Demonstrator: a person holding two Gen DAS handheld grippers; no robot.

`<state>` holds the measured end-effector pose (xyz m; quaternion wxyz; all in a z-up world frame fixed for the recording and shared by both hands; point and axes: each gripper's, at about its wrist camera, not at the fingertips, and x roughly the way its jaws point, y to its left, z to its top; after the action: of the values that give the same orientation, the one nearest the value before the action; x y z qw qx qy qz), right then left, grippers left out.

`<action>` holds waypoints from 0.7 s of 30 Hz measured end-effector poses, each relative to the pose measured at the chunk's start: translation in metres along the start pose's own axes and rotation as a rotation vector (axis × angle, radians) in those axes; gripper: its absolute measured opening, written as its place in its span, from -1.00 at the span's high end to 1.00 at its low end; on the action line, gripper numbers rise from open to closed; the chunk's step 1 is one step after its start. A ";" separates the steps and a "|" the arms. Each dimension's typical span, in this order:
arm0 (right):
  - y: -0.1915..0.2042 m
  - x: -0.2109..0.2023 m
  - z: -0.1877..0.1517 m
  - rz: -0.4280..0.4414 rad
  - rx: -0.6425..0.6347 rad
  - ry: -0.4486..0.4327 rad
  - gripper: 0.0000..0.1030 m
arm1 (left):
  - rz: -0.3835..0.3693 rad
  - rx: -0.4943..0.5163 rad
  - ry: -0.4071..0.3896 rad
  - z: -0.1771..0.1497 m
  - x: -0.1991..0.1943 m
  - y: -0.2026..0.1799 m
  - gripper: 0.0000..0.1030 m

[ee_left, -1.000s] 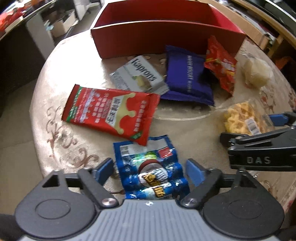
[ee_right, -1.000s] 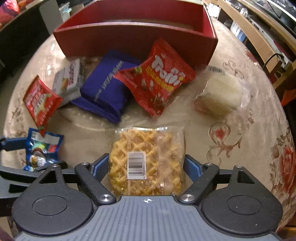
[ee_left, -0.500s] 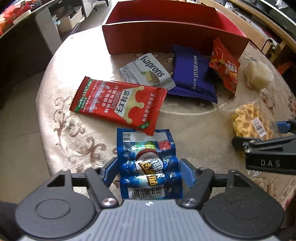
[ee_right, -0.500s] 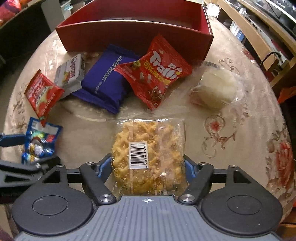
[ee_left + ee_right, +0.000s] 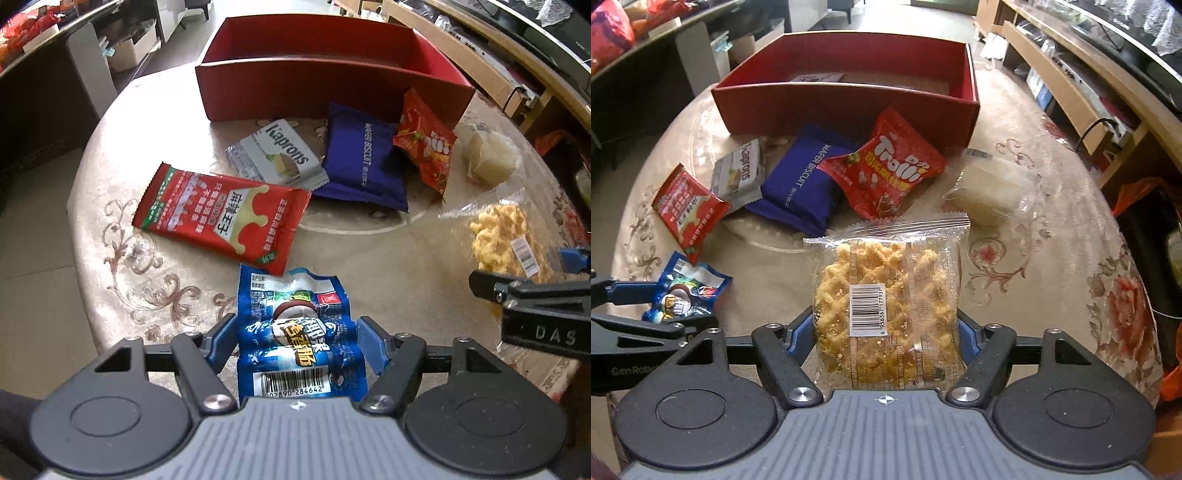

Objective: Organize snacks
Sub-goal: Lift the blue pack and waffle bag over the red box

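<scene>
While the left tongs (image 5: 295, 341) clench the crinkled blue sausage packet (image 5: 295, 332) low over the beige patterned tabletop (image 5: 388, 266), the right tongs (image 5: 886, 332) grip the clear waffle-snack bag (image 5: 888, 291), seemingly lifted, short of the red cardboard box (image 5: 846, 107).

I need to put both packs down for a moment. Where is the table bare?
Bare cloth lies right of the waffle snack pack, below the clear-wrapped white cake, and between that pack and the blue sausage pack. Crowded: before the red box, where four packets overlap.
</scene>
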<state>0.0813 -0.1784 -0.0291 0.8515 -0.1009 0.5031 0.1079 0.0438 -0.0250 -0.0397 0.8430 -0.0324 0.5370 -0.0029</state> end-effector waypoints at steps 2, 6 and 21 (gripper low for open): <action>0.001 0.000 -0.003 -0.006 0.001 0.003 -0.52 | -0.006 0.006 0.000 0.000 0.000 -0.001 -0.31; 0.002 0.003 -0.009 -0.019 -0.006 0.022 -0.52 | 0.002 0.021 0.017 -0.003 0.005 -0.001 -0.31; 0.002 0.022 -0.012 -0.042 -0.019 0.095 -0.52 | 0.034 0.036 0.009 -0.002 0.019 -0.009 -0.30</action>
<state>0.0805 -0.1777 -0.0540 0.8277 -0.1246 0.5398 0.0897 0.0498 -0.0348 -0.0570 0.8408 -0.0079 0.5412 0.0017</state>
